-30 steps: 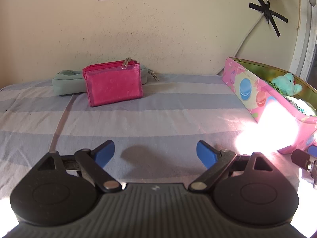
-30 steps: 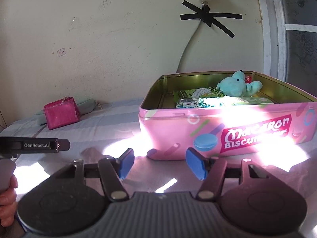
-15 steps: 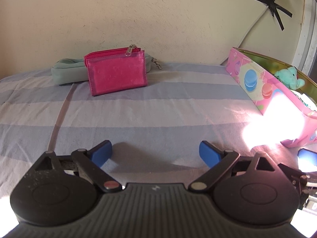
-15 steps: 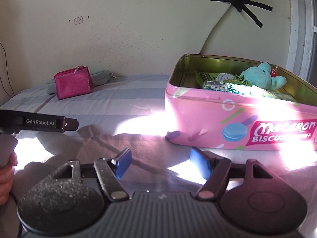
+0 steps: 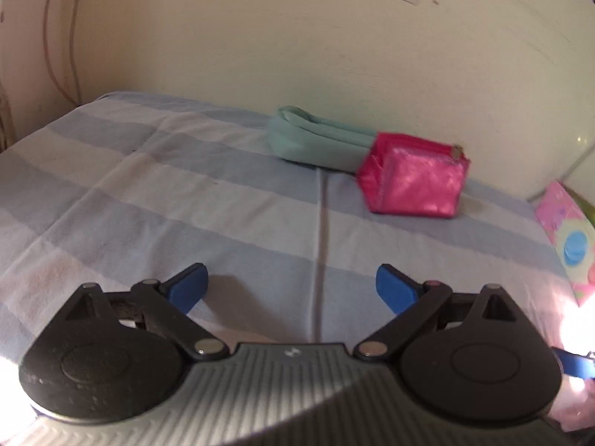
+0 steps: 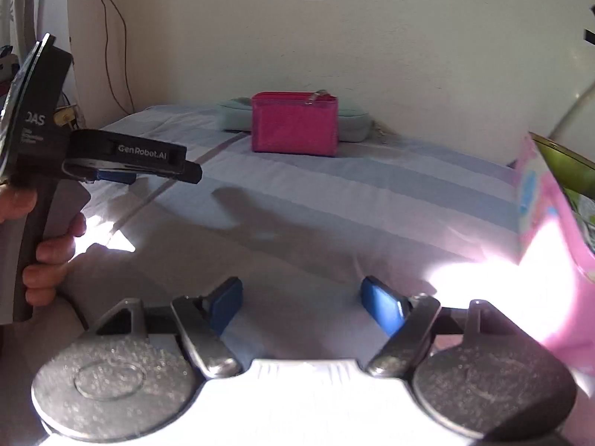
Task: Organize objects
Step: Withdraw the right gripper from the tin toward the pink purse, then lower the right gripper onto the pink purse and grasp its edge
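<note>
A bright pink zip purse [image 5: 412, 182] stands on the striped bedsheet near the wall, leaning against a pale teal pouch [image 5: 319, 143]. Both also show in the right wrist view, the purse [image 6: 294, 123] in front of the pouch [image 6: 351, 122]. My left gripper [image 5: 292, 290] is open and empty, low over the sheet, well short of the purse. My right gripper [image 6: 301, 303] is open and empty too. The pink biscuit tin [image 6: 554, 215] is at the right edge; its corner shows in the left wrist view [image 5: 569, 230].
The striped sheet [image 5: 186, 200] covers the surface up to the cream wall [image 5: 260, 37]. In the right wrist view the left gripper's body [image 6: 126, 156] and the hand holding it sit at the left. Strong sunlight glares beside the tin [image 6: 479, 278].
Both grippers have swung left. The purse and pouch have shifted right in the left view and to the centre in the right view; the tin has slid to the right edge. Both stay open.
</note>
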